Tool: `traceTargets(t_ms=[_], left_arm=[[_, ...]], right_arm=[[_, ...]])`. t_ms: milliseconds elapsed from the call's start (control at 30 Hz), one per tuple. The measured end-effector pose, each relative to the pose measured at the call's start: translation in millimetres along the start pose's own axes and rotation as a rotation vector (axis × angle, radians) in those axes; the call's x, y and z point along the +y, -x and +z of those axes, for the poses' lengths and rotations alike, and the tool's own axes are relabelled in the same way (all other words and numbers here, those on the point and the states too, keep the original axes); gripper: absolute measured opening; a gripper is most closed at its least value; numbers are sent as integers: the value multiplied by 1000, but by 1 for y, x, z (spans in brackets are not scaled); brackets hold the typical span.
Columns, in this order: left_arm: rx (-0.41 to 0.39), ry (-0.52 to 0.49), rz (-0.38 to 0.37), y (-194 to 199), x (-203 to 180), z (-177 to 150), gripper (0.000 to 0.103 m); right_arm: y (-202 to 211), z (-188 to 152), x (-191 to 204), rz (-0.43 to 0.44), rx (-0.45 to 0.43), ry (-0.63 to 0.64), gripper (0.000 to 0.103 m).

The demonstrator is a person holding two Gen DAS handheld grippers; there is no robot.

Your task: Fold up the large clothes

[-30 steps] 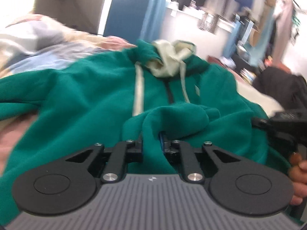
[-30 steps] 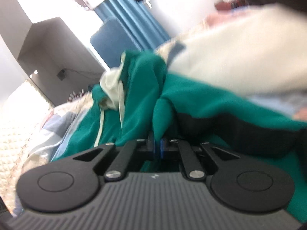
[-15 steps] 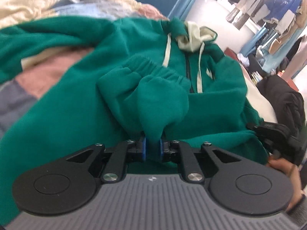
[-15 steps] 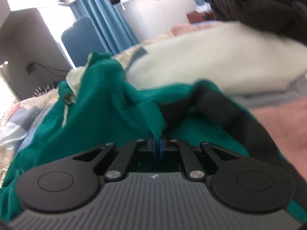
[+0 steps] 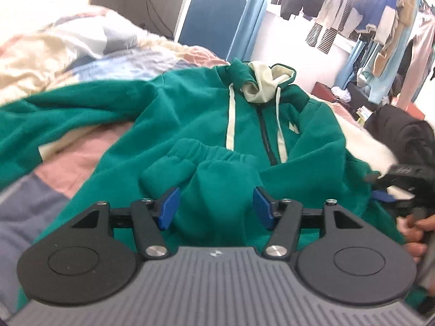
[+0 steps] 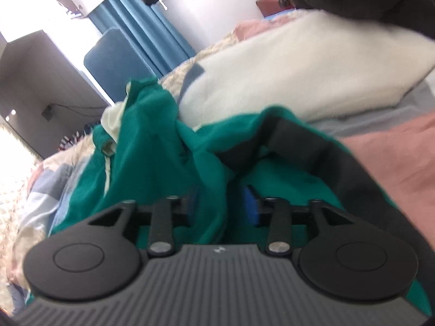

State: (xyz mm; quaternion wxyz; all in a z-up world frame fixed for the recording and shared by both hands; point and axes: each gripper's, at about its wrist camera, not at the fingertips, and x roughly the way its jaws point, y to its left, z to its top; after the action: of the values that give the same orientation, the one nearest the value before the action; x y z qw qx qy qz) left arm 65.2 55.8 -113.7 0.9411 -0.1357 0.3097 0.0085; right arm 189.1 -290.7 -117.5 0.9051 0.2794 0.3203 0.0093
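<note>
A green zip hoodie (image 5: 190, 114) with a cream-lined hood (image 5: 267, 81) lies front up on the bed. Its one sleeve is folded across the chest, the gathered cuff (image 5: 206, 152) resting there. My left gripper (image 5: 216, 207) is over that sleeve with its jaws opening; the cloth bulges between the blue pads (image 5: 170, 207) without being pinched. In the right wrist view the hoodie (image 6: 152, 146) shows its black hem band (image 6: 312, 146). My right gripper (image 6: 221, 205) has its jaws opening, a ridge of green cloth standing loose between them. That gripper (image 5: 380, 187) also shows at the left view's right edge.
A patchwork quilt (image 5: 68, 163) covers the bed, with a cream pillow (image 6: 299, 62) and a black garment (image 5: 402, 135) beside the hoodie. A blue chair back (image 5: 212, 19), blue curtains and a rack of hanging clothes (image 5: 367, 13) stand beyond. A person's hand (image 5: 416, 233) holds the right gripper.
Both grippers were shut on green cloth and now stand apart from it. The left one carried the sleeve in over the chest, where the sleeve now lies.
</note>
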Motion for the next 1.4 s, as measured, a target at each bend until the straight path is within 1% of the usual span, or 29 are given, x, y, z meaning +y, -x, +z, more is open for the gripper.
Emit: traceTargets(t_ms=[33, 133, 200, 233, 300, 400, 467, 500, 533, 567, 600, 633, 700, 733, 800, 833, 900, 933, 967, 1033, 1133, 1267, 1333, 1400], left_arm=[[-6, -26, 14, -3, -3, 0, 65], [-11, -70, 22, -16, -13, 2, 65], [-14, -96, 33, -25, -18, 3, 65], [-19, -111, 40, -29, -20, 2, 65], [-31, -144, 56, -35, -25, 1, 65], [-41, -182, 70, -44, -29, -2, 65], [-26, -193, 80, -51, -30, -5, 65], [-16, -192, 87, -54, -30, -6, 65], [-5, -184, 101, -58, -29, -6, 65], [2, -176, 112, -60, -28, -5, 65], [5, -173, 120, -62, -27, -5, 67], [6, -177, 137, -64, -27, -5, 68], [3, -174, 174, -66, -24, -4, 68], [2, -161, 184, -66, -22, -4, 68], [7, -133, 186, -66, -18, -3, 68], [5, -129, 189, -65, -18, -3, 68], [2, -129, 193, -65, -18, -3, 68], [2, -124, 192, -63, -19, -4, 68], [4, -116, 187, -63, -18, -4, 68], [1, -91, 172, -58, -15, -4, 68], [-13, -52, 123, -48, -11, -2, 68], [-90, -6, 26, -27, -10, 0, 68], [-124, -11, -2, -19, -14, 3, 68], [-146, -22, -15, -17, -17, 3, 68]], right_arm=[[4, 1, 2, 2, -12, 14, 47], [13, 8, 11, 23, -54, 81, 48], [12, 14, 19, 31, -92, 144, 59], [9, 18, 23, 42, -100, 177, 67], [-7, 27, 37, 57, -98, 280, 68], [-42, 41, 56, 35, -70, 459, 65], [-64, 54, 59, 9, -55, 490, 67], [-77, 59, 61, 10, -23, 500, 67], [-88, 61, 63, 19, 24, 528, 64], [-101, 61, 68, 14, 70, 585, 64], [-111, 58, 74, 3, 97, 646, 64], [-120, 55, 79, 10, 137, 699, 64], [-134, 51, 86, 52, 206, 738, 66], [-139, 48, 90, 62, 234, 764, 66], [-150, 40, 100, 31, 258, 845, 67], [-153, 36, 103, 18, 263, 871, 63], [-153, 32, 110, 19, 266, 910, 44], [-151, 33, 112, 24, 264, 916, 28], [-148, 33, 113, 23, 257, 917, 18], [-139, 39, 111, 24, 232, 909, 14], [-120, 57, 102, 37, 138, 842, 12], [-95, 86, 86, 30, 10, 769, 11], [-88, 100, 78, 13, -40, 725, 10], [-90, 111, 69, -8, -61, 676, 10]])
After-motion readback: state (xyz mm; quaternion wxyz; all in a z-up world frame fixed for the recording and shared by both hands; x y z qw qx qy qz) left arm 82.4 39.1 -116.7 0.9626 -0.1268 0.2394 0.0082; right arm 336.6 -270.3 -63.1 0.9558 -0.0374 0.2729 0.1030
